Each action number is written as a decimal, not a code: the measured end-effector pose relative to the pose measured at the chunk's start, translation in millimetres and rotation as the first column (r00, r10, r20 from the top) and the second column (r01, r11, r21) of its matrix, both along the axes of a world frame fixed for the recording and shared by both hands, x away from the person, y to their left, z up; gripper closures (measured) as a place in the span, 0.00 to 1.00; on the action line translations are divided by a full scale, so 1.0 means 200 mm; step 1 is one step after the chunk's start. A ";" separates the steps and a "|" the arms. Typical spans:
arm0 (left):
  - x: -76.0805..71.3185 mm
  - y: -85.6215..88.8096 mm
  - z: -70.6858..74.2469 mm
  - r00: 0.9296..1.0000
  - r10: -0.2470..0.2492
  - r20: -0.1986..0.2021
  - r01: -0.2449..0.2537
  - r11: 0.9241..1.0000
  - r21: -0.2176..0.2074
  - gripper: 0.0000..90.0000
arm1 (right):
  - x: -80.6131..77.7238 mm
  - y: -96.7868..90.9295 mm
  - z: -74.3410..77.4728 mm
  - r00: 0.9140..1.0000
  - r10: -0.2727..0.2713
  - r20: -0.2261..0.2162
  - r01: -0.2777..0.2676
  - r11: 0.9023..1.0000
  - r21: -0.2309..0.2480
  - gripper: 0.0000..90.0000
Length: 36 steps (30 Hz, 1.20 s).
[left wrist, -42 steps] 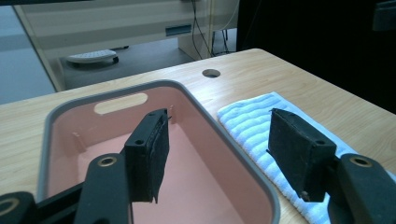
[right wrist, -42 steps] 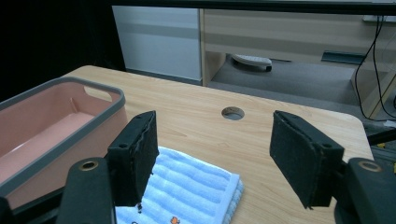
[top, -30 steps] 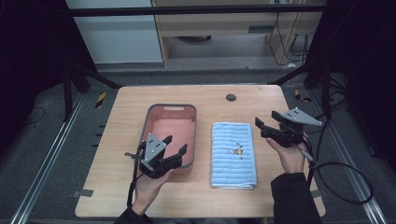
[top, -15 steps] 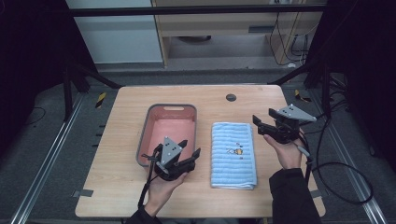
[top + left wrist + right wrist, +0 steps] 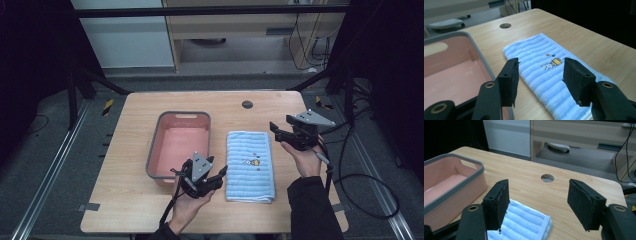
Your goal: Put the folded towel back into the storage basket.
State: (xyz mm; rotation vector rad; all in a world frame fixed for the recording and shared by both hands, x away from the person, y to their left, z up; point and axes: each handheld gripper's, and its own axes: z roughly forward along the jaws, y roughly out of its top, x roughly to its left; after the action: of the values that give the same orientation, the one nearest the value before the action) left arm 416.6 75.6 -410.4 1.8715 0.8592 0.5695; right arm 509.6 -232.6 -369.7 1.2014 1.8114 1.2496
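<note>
The left gripper [image 5: 212, 175] stands with its jaws apart and nothing clamped between them; they have just been closing a little, and the folded blue striped towel [image 5: 249, 165] lies directly ahead of and below the jaws, with the pink basin [image 5: 162, 145] just beside them on their left. The right gripper [image 5: 280, 131] hovers with jaws wide and empty, the far corner of the towel beneath its left jaw and the round table hole [image 5: 547, 177] ahead between the jaws, on the wooden table [image 5: 135, 210].
</note>
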 end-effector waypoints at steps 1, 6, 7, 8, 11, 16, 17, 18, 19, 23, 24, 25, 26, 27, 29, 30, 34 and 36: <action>0.00 -0.02 -0.02 1.000 -0.006 -0.010 0.006 1.000 0.005 0.51 | 0.01 0.00 -0.01 1.000 -0.002 -0.004 0.002 1.000 0.000 0.39; 0.00 -0.06 -0.07 0.999 -0.023 -0.033 0.023 1.000 0.011 0.51 | 0.04 -0.01 -0.05 1.000 -0.008 -0.027 0.008 1.000 -0.010 0.42; 0.00 -0.07 -0.09 0.999 -0.028 -0.044 0.028 1.000 0.013 0.51 | 0.05 0.00 -0.05 1.000 -0.006 -0.030 0.006 1.000 -0.011 0.42; 0.00 -0.07 -0.09 0.999 -0.028 -0.044 0.028 1.000 0.013 0.51 | 0.06 0.00 -0.06 0.999 -0.004 -0.031 0.004 1.000 -0.011 0.42; 0.00 -0.09 -0.12 0.998 -0.029 -0.059 0.030 0.999 0.015 0.52 | 0.07 0.00 -0.08 0.999 0.002 -0.037 -0.002 1.000 0.005 0.43; 0.01 -0.12 -0.19 0.997 -0.021 -0.081 0.023 0.999 0.025 0.53 | 0.13 0.02 -0.16 0.997 0.005 -0.072 -0.006 1.000 -0.014 0.43; 0.01 -0.12 -0.19 0.997 -0.021 -0.081 0.023 0.999 0.025 0.53 | 0.14 0.01 -0.18 0.997 0.003 -0.077 -0.004 1.000 -0.014 0.43; 0.01 -0.12 -0.20 0.996 -0.019 -0.083 0.021 0.999 0.029 0.53 | 0.15 0.01 -0.19 0.997 0.001 -0.082 -0.002 1.000 -0.009 0.43; 0.01 -0.12 -0.22 0.995 -0.022 -0.094 0.025 0.999 0.030 0.54 | 0.16 0.01 -0.21 0.996 -0.001 -0.086 0.001 1.000 -0.006 0.42; 0.01 -0.13 -0.25 0.994 -0.023 -0.106 0.026 0.999 0.026 0.54 | 0.19 0.01 -0.27 0.994 -0.009 -0.110 0.008 1.000 -0.008 0.41; 0.01 -0.13 -0.25 0.994 -0.023 -0.106 0.026 0.999 0.026 0.54 | 0.19 0.01 -0.27 0.994 -0.009 -0.110 0.008 1.000 -0.008 0.41; 0.01 -0.14 -0.26 0.994 -0.023 -0.107 0.026 0.999 0.028 0.54 | 0.20 0.01 -0.28 0.993 -0.010 -0.115 0.009 1.000 -0.014 0.41; 0.01 -0.14 -0.27 0.993 -0.021 -0.113 0.026 0.999 0.041 0.55 | 0.22 0.00 -0.31 0.991 -0.015 -0.130 0.012 1.000 -0.022 0.41; 0.01 -0.14 -0.27 0.993 -0.021 -0.113 0.026 0.999 0.041 0.55 | 0.23 0.00 -0.32 0.990 -0.017 -0.138 0.013 0.999 -0.030 0.41; 0.01 -0.15 -0.29 0.994 -0.017 -0.111 0.023 0.999 0.048 0.56 | 0.24 0.00 -0.33 0.989 -0.020 -0.148 0.015 0.999 -0.036 0.41; 0.00 -0.15 -0.30 0.993 -0.013 -0.114 0.019 0.998 0.054 0.56 | 0.24 0.00 -0.34 0.988 -0.019 -0.151 0.013 0.999 -0.038 0.41; 0.00 -0.16 -0.32 0.992 -0.012 -0.124 0.020 0.998 0.066 0.57 | 0.26 0.01 -0.37 0.986 -0.019 -0.166 0.012 0.999 -0.044 0.42; -0.01 -0.16 -0.35 0.993 -0.012 -0.120 0.023 0.995 0.095 0.57 | 0.27 0.01 -0.40 0.985 -0.020 -0.173 0.012 0.999 -0.046 0.45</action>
State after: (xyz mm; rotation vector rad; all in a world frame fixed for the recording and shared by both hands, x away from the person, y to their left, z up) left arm 415.3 43.5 -479.7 2.0150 0.9063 0.4996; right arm 563.6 -231.0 -449.6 1.3326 1.9391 1.1189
